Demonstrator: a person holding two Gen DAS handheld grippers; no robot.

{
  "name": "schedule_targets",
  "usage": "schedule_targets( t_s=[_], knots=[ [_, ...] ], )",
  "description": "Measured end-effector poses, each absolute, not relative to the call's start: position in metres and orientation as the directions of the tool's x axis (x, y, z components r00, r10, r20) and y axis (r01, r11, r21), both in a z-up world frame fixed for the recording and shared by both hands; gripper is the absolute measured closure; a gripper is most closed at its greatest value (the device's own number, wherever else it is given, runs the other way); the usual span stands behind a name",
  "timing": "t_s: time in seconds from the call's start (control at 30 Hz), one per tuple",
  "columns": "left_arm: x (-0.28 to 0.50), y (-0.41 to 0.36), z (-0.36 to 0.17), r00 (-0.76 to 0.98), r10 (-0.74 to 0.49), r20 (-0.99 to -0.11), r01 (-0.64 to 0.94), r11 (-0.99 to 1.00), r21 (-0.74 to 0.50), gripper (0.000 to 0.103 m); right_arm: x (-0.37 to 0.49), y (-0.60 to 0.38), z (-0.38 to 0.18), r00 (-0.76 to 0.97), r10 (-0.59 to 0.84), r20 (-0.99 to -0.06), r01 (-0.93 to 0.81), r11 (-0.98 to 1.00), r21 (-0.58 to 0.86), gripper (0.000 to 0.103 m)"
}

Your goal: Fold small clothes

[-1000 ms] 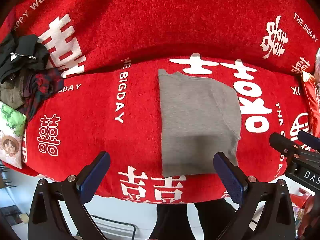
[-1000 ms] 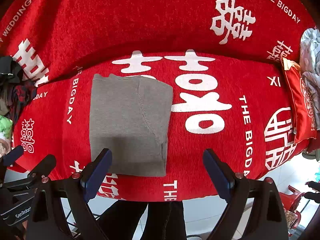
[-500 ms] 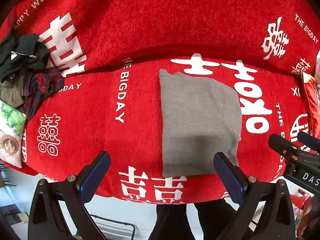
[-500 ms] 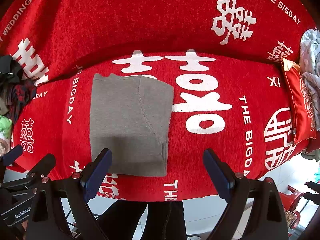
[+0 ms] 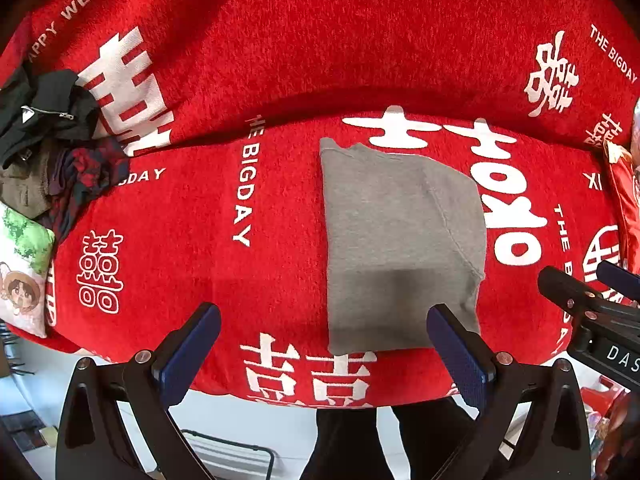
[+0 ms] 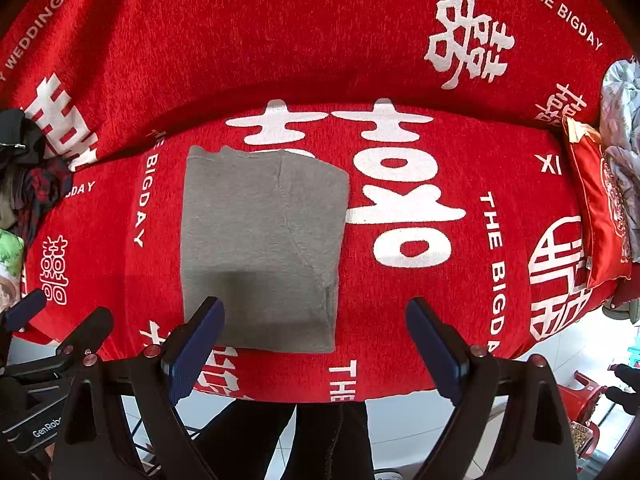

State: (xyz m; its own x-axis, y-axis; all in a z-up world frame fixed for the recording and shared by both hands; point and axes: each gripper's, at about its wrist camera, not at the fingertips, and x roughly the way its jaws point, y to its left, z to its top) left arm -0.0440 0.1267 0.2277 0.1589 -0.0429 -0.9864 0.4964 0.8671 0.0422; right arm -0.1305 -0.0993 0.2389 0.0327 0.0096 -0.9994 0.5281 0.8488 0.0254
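A grey garment point(image 5: 400, 240) point(image 6: 264, 248) lies folded into a flat rectangle on the red printed cover point(image 5: 240, 208) point(image 6: 440, 288). My left gripper point(image 5: 324, 344) hovers open above the cover's near edge, its right finger over the garment's near right corner, holding nothing. My right gripper point(image 6: 316, 344) is open too, empty, with its left finger over the garment's near edge. Each gripper shows at the side of the other's view: the right one point(image 5: 588, 300) and the left one point(image 6: 60, 332).
A heap of dark clothes point(image 5: 52, 148) point(image 6: 24, 176) and a cartoon cushion point(image 5: 22, 272) sit at the left end. A red cushion point(image 6: 600, 212) and pale bedding point(image 6: 620, 120) are at the right. A person's dark trouser legs point(image 6: 312, 436) stand below the near edge.
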Motion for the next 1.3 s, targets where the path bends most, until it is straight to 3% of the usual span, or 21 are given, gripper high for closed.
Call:
schedule_targets(
  t_s=[1.3],
  knots=[
    [-0.0439, 0.1231, 0.2303, 0.203, -0.014, -0.979, 0.509, 0.856, 0.093, 0.0, -0.1294, -0.0976, 0.2368, 0.029, 0.012, -0.999, 0.525, 0.851, 0.026, 0.01]
  ],
)
